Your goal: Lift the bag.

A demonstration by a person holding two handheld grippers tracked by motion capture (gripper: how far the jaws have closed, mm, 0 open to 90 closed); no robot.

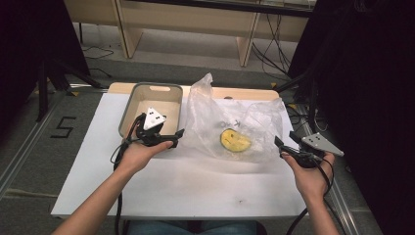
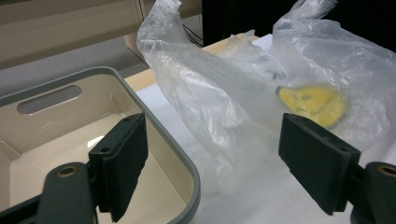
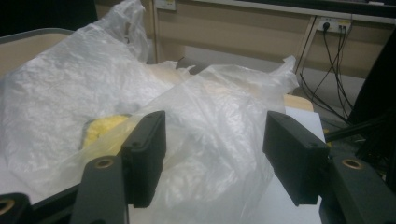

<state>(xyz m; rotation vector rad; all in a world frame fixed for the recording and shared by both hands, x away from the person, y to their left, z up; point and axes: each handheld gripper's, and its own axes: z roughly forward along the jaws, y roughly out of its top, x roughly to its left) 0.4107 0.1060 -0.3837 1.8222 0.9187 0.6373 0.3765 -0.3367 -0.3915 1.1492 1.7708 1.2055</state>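
On the white table (image 1: pixel 195 181), a clear plastic bag (image 1: pixel 230 122) lay crumpled near the middle, its two handle loops standing up, and through its film showed a yellow, brown-spotted fruit, seemingly a banana (image 1: pixel 235 139), resting flat inside. Just left of the bag, touching or nearly touching it, stood a beige bin with a grey rim (image 1: pixel 142 98), open at the top and showing a slot handle in its far wall. The left gripper (image 1: pixel 169 137) hovered over the near right corner of the bin, its jaws spread wide with nothing between them; in the left gripper view one jaw sat above the bin's inside and the other over the table in front of the bag. The right gripper (image 1: pixel 286 147) hung at the bag's right edge, jaws likewise spread and holding nothing, pointed at the bag's loose film. Each gripper was held in a hand coming from the near side.
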